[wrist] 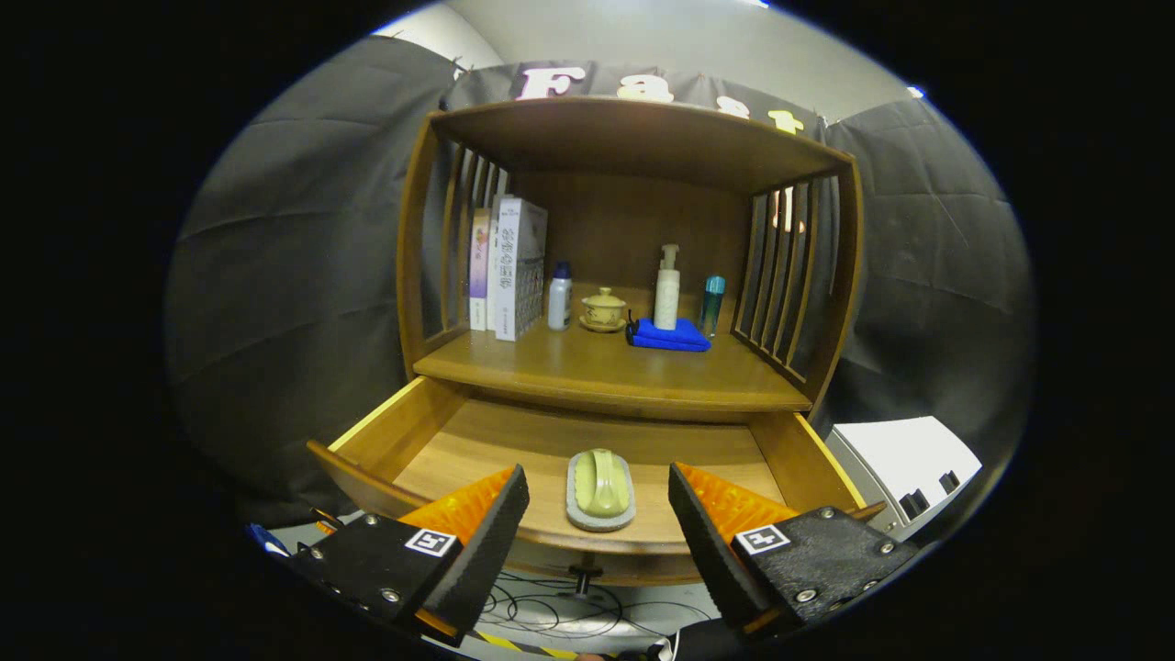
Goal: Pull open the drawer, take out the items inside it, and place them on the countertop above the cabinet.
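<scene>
The wooden cabinet's drawer [431, 431] is pulled out toward me. On its floor lies a green soap-like piece on a grey oval dish [600, 491], near the drawer's front wall. My gripper [598, 503] hovers open over the drawer front, one finger on each side of the dish and not touching it. The countertop [587, 367] above the drawer holds a folded blue cloth [670, 334], a white pump bottle [667, 289], a teal bottle [712, 305], a lidded cup on a saucer [603, 310], a small white bottle [559, 296] and upright books [509, 266].
Slatted side walls and a wooden roof enclose the countertop. A white box [904, 468] stands to the right of the drawer. The drawer's knob [582, 578] juts out below the fingers, with cables [551, 610] on the floor underneath.
</scene>
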A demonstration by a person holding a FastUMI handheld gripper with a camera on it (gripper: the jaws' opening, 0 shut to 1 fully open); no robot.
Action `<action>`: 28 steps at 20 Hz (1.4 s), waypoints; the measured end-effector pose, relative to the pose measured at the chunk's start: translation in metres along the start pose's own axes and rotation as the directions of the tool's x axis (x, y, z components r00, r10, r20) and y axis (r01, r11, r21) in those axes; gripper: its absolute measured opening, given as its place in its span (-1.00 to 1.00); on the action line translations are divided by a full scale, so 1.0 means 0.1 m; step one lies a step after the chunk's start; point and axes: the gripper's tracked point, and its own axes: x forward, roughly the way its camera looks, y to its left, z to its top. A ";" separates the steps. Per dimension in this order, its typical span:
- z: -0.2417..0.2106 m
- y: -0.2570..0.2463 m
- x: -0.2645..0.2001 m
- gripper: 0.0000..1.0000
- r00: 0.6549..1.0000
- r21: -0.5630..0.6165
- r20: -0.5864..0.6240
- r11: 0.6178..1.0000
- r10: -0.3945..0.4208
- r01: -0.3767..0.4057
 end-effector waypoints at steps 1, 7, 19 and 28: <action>0.02 -0.05 0.17 0.89 0.999 0.008 -0.032 1.000 -0.013 0.013; -0.18 -0.15 0.76 0.90 0.963 -0.012 -0.265 0.999 -0.050 0.049; -0.82 -0.03 1.45 0.44 0.859 -0.076 -0.510 0.997 -0.031 -0.009; -0.78 0.01 1.30 -0.72 0.889 0.076 -0.457 0.997 0.036 -0.002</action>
